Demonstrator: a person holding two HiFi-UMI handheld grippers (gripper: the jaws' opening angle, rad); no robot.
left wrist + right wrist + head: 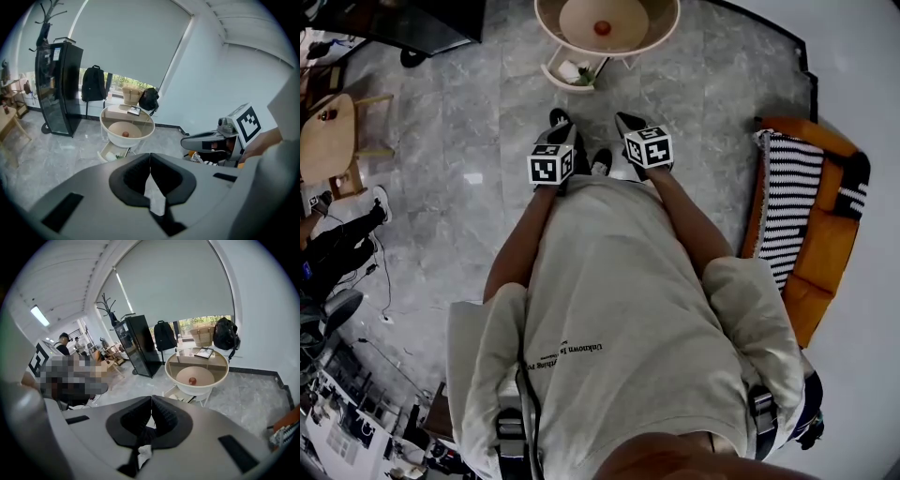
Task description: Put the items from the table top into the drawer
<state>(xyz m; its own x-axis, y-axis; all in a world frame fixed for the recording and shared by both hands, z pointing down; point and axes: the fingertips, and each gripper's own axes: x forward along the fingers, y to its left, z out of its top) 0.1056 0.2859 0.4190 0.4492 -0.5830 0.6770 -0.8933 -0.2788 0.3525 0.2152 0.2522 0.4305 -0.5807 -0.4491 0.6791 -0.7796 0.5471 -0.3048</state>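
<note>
Round table (672, 23) stands ahead across grey floor (469, 112), orange sofa (825, 239) at right. Small red item (602, 27) on top; open drawer (549, 77) below holds white things. Left gripper (150, 161) and right gripper (151, 404) are closed, empty.

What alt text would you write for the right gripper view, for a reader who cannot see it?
The right gripper, jaws shut and empty, fills the foreground, aimed across a grey floor at a round white table with a small red item on it and an open drawer beneath. A black cabinet stands behind, to the left.
</note>
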